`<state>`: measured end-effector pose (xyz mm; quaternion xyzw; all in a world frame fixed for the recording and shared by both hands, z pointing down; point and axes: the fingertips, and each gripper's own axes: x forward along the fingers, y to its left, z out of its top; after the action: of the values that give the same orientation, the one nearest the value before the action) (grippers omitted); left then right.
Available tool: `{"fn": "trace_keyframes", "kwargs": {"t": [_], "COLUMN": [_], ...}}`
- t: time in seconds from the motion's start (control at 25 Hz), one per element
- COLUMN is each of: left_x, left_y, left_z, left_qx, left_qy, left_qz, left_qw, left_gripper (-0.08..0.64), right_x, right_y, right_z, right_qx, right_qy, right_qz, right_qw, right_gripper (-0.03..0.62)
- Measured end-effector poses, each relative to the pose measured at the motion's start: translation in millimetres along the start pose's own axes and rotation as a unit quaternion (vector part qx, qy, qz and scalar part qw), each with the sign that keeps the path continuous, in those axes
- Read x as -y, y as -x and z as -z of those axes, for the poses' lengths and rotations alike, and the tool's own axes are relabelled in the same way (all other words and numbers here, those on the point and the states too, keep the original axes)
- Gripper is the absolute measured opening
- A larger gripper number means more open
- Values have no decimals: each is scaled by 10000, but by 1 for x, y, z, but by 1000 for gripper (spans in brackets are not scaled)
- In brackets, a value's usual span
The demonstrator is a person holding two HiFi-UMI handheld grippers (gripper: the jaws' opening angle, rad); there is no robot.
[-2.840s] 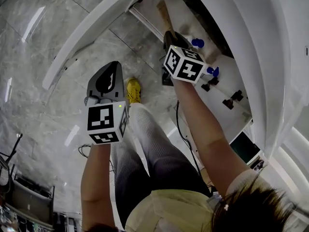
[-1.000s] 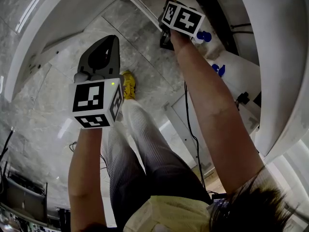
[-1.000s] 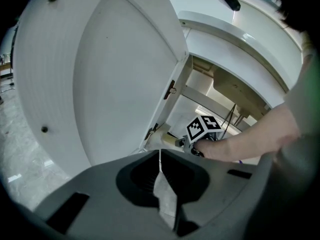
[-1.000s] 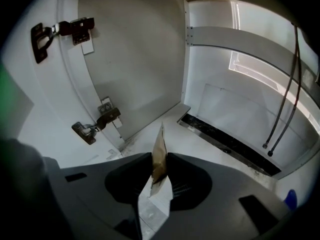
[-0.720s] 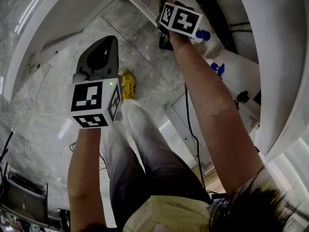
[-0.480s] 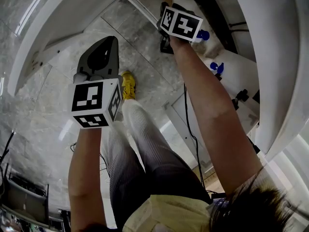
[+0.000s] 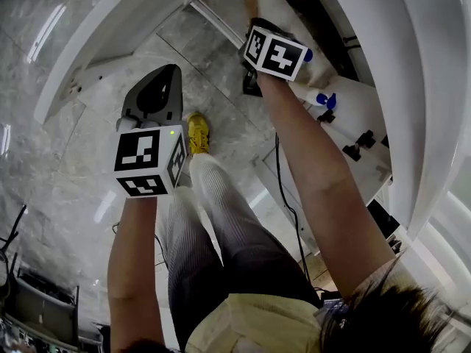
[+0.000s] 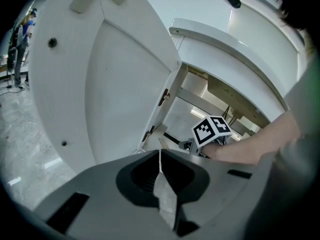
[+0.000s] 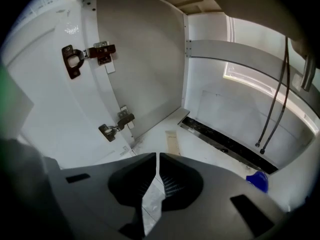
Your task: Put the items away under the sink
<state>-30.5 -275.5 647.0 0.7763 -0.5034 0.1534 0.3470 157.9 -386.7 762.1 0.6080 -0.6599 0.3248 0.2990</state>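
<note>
White cabinet: it stands open under the sink, toward 1 o'clock in the head view, with its door swung wide.
Blue-capped items: we see them on the cabinet floor, inside the opening. One shows blue at 5 o'clock in the right gripper view.
Black pieces: they also sit on the cabinet floor, at 4 o'clock from the blue caps, too small for us to name.
Right tongs: they are at the cabinet mouth. The jaws have just been closing and are now a narrow slit with nothing between them.
Left tongs: they hang outside the door, above the marble floor, with jaws together and nothing held.
Done: we judge the blue-capped items are put away.
Left: neither tongs carries anything, and we see nothing waiting on the marble floor. Whether more items lie out of view we cannot tell. The door is not yet shut.
</note>
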Motion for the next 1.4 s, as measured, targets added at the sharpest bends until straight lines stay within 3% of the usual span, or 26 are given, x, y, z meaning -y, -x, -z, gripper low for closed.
{"fn": "trace_keyframes", "kwargs": {"t": [0.4, 1.4], "left_x": [10, 45], "left_y": [41, 150], "left_z": [-3, -68], "left_qx": [-72, 148], "left_qy": [1, 144], "left_qz": [-92, -353], "left_qw": [9999, 9992], "left_gripper": [46, 44], "right_x": [-16, -57], "right_y": [47, 202], "right_z": [-2, -53], "right_qx": [142, 758], "right_qy": [65, -264], "right_qz": [-156, -543], "right_qw": [9998, 9953], "right_gripper": [35, 35]}}
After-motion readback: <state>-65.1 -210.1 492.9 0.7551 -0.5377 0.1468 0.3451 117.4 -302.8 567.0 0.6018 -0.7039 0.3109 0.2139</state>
